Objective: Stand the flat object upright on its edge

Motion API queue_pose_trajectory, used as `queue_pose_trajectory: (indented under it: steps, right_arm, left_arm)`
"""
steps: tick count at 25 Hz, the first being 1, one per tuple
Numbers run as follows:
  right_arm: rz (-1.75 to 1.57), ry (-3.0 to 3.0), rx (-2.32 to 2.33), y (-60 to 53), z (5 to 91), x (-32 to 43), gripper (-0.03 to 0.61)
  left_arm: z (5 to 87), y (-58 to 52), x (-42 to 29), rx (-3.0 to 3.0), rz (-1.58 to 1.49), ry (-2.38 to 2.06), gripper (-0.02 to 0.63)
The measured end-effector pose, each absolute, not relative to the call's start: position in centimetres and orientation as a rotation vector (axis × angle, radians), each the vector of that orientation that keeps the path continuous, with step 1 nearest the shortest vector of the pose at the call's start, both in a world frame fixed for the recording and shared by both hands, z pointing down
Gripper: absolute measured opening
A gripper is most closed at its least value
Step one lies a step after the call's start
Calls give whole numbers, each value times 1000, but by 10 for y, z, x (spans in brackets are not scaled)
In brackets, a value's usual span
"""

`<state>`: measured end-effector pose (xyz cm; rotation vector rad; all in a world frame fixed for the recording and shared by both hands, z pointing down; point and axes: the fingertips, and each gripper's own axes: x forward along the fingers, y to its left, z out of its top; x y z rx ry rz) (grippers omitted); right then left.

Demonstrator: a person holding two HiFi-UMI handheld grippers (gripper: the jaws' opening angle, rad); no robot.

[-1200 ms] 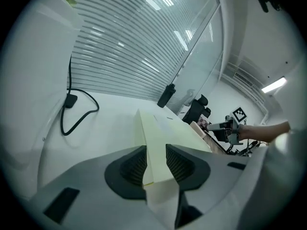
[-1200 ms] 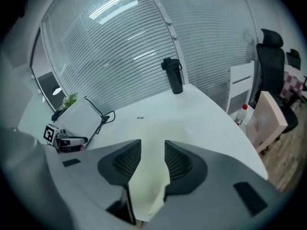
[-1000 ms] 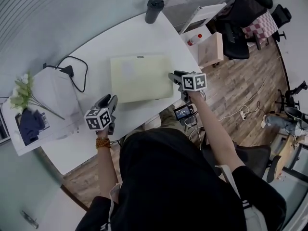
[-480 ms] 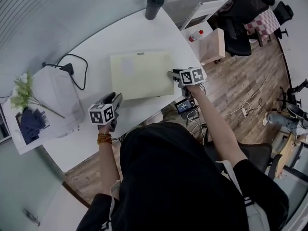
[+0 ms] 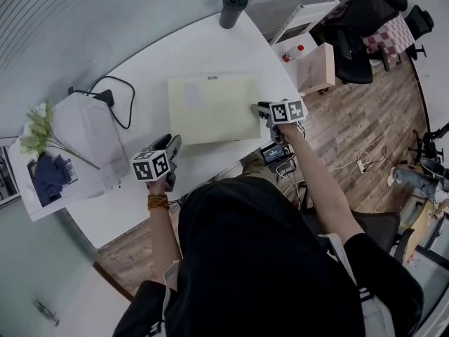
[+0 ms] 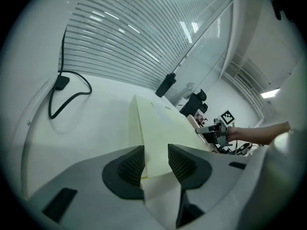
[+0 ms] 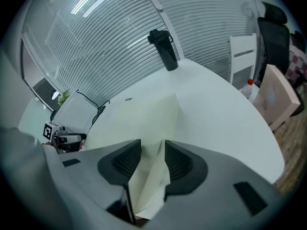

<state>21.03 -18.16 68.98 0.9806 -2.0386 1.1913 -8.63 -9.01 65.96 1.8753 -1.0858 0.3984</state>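
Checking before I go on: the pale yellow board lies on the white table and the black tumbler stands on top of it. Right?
No. The black tumbler is not on the pale yellow board: it stands on the bare white table near the far edge, clear of the board, as the head view shows. The board does lie on the table.

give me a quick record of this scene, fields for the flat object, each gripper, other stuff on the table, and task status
flat object: pale yellow board, lying flat on the white table
left gripper: at the board's near left corner, with the corner between its jaws, which have just been closing; no pressing grip seen
right gripper: at the board's near right corner, jaws apart around it
other items: black tumbler at the far edge; black cable to the left
task status: board not yet upright
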Motion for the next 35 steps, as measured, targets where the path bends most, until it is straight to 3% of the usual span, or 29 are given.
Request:
queue_pose_trajectory:
  steps: [21,35]
  right_arm:
    - [1251,-2051,1051,-181,690,208,126]
    - [1320,-2040,1018,-180,690,209,117]
  left_arm:
    - [692,-83,-81,1783,654,-1002,143]
    - [693,-83,-79,1764,621,-958,146]
